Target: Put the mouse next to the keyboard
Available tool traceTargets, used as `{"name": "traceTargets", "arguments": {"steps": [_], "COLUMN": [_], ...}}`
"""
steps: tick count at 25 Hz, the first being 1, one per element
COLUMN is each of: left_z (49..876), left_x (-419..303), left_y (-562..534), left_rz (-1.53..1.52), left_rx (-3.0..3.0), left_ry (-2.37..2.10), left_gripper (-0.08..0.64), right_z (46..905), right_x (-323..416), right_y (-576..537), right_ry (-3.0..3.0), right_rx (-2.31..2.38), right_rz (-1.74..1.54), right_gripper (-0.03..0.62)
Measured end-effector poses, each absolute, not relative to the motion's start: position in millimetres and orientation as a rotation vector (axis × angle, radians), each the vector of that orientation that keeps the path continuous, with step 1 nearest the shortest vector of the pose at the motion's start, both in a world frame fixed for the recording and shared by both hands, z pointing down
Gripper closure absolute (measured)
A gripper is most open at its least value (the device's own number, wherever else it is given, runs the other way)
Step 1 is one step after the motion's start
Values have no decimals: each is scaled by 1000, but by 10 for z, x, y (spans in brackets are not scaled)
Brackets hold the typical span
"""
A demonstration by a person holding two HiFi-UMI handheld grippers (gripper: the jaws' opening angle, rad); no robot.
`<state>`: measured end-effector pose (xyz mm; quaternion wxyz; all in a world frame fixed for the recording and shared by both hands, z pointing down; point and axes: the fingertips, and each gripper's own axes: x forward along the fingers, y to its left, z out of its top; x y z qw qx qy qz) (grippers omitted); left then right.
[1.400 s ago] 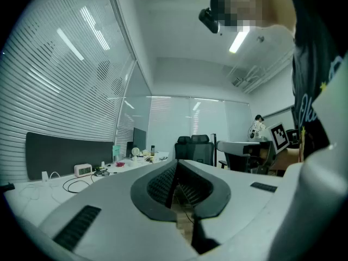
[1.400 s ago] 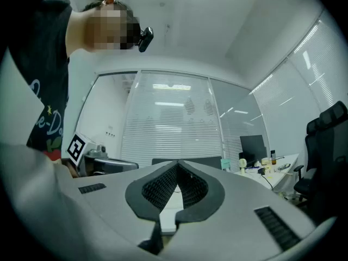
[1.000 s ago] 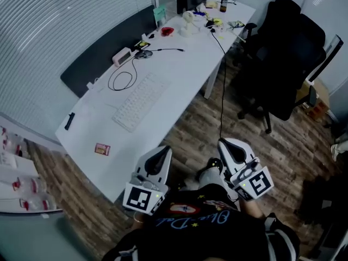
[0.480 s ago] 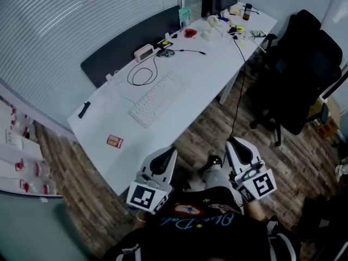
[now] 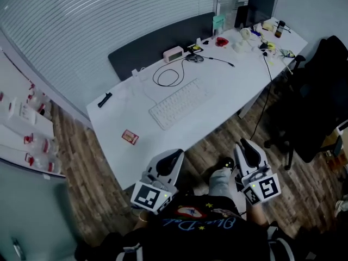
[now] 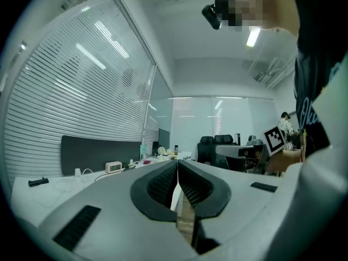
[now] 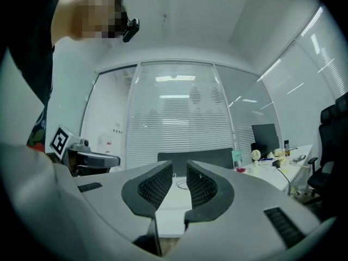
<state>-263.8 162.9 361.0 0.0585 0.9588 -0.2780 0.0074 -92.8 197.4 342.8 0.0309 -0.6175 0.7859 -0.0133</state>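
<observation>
Looking steeply down, the head view alone lays out the whole white worktop [image 5: 228, 91]. The white keyboard [image 5: 180, 103] lies slantwise near its middle, with a coiled black cable [image 5: 155, 79] just behind it. Further back, a small dark rounded thing that looks to be the mouse [image 5: 196, 58] sits beside a pale clock [image 5: 173, 54], well apart from the keyboard. A reddish card [image 5: 130, 137] lies near the front edge, and a small black object [image 5: 105, 99] lies at the left end. Both tools are held close to the person's dark shirt [image 5: 201, 227], short of the worktop's edge and touching nothing on it.

How the jaws stand shows only in the gripper views. The left tongs [image 6: 177, 165] are closed, tips meeting, with nothing held. The right tongs [image 7: 180, 170] stand a narrow way apart, having just been opening, and the gap between them is empty. The left gripper view looks level across the worktop to the clock and to some black chairs [image 6: 213, 142] far off. The keyboard and mouse cannot be made out there. The right gripper view faces the dark partition panel [image 7: 193, 156] and takes in a monitor [image 7: 263, 135] at the worktop's far end.

Slatted blinds [image 5: 98, 20] run behind the panel, the floor [image 5: 81, 167] is wood plank, and a black office chair [image 5: 321, 107] stands to the right of the worktop.
</observation>
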Motion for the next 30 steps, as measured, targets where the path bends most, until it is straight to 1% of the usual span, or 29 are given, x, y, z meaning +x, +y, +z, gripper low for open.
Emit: {"name": "traceTargets", "arguments": {"steps": [4, 8, 17, 30], "left_z": [3652, 3630, 3685, 3695], "left_x": [-2617, -2400, -1771, -599], "left_y": [1461, 1341, 1014, 357], "left_rz": [46, 45, 98, 142], "left_rx": [2869, 2880, 2866, 2912], "left_ry": [-911, -921, -966, -942], "left_gripper": [557, 557, 557, 557], "right_z": [3405, 3416, 3508, 3514], "right_x": [-917, -734, 73, 1091], "right_y": [1739, 1587, 1220, 553], "right_ry": [2472, 2476, 2457, 2493], "right_rx": [-1827, -1799, -1815, -1777], "right_rz": [-35, -43, -69, -53], "right_gripper": [545, 535, 527, 508]}}
